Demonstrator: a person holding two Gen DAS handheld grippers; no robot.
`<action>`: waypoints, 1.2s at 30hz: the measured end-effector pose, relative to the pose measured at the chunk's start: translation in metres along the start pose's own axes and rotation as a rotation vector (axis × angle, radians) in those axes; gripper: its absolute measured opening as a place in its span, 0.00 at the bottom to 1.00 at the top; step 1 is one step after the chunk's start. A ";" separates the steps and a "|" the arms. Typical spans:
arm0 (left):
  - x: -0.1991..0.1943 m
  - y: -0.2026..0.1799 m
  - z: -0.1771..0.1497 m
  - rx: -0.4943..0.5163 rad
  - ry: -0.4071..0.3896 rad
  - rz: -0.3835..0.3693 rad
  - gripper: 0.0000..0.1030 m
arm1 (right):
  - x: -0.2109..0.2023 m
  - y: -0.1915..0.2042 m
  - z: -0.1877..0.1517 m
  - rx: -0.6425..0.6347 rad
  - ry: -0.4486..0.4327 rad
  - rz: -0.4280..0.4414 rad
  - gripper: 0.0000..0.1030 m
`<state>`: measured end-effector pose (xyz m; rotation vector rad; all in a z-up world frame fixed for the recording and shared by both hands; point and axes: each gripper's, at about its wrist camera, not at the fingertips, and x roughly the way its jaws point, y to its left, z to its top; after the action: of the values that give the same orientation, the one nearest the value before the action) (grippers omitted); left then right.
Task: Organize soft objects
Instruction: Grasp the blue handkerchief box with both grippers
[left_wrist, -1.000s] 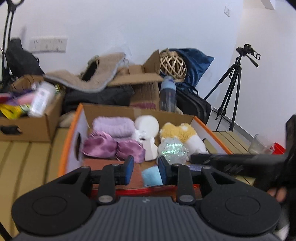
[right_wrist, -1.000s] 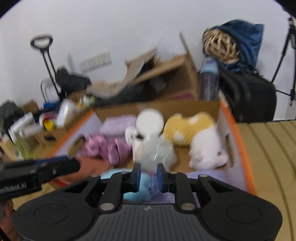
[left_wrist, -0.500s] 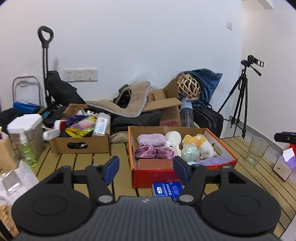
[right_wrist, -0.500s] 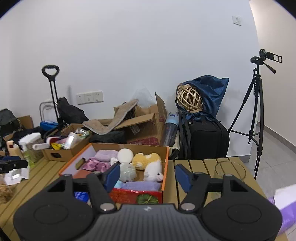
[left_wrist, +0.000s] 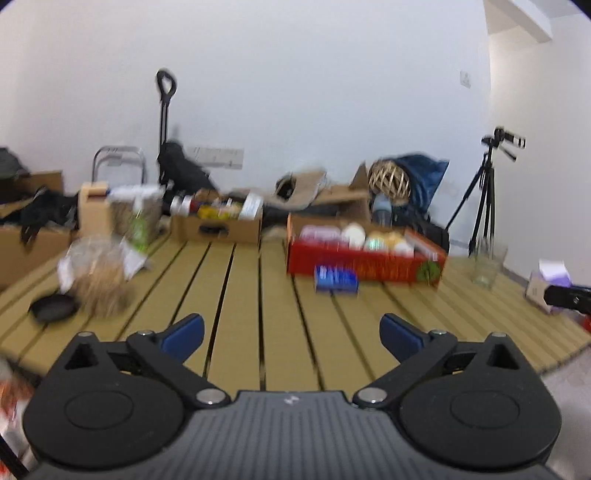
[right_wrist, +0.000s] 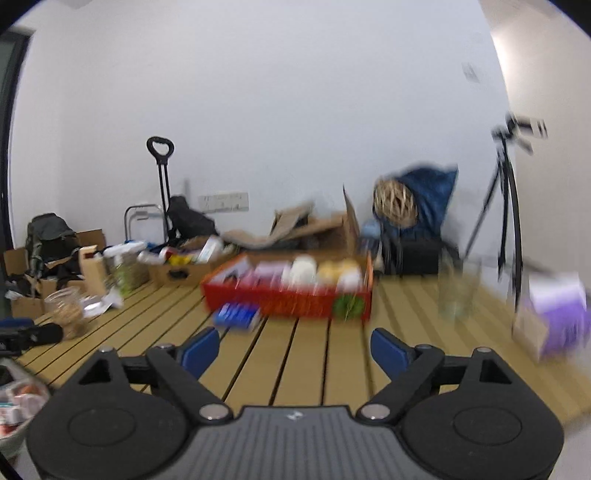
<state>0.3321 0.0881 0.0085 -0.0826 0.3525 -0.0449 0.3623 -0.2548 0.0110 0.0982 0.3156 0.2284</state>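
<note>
A red cardboard box (left_wrist: 364, 264) holding several soft toys and purple cloths stands far off on the slatted wooden table (left_wrist: 258, 295); it also shows in the right wrist view (right_wrist: 288, 297). My left gripper (left_wrist: 291, 334) is wide open and empty, well back from the box, above the table. My right gripper (right_wrist: 293, 349) is wide open and empty, also well back from the box. Both views are motion-blurred.
A blue packet (left_wrist: 336, 278) lies in front of the red box. A glass (left_wrist: 487, 264) and a purple tissue box (right_wrist: 554, 317) stand at the right. A brown box of bottles (left_wrist: 218, 219), a jar (left_wrist: 99, 280) and clutter sit at the left. A tripod (left_wrist: 484, 195) stands behind.
Both grippers have pulled far back from the red box and opened wide, from nearly shut over the toys a second ago.
</note>
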 end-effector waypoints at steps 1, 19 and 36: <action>-0.003 0.000 -0.007 0.008 0.017 0.001 1.00 | -0.008 0.001 -0.013 0.029 0.017 0.013 0.86; 0.135 0.003 0.016 0.014 0.194 -0.062 1.00 | 0.112 0.014 -0.018 0.051 0.212 0.066 0.85; 0.345 -0.007 0.070 -0.164 0.344 -0.248 0.24 | 0.368 0.010 0.028 0.351 0.388 0.287 0.23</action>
<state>0.6800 0.0664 -0.0440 -0.2824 0.6885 -0.2783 0.7095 -0.1595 -0.0697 0.4509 0.7288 0.4771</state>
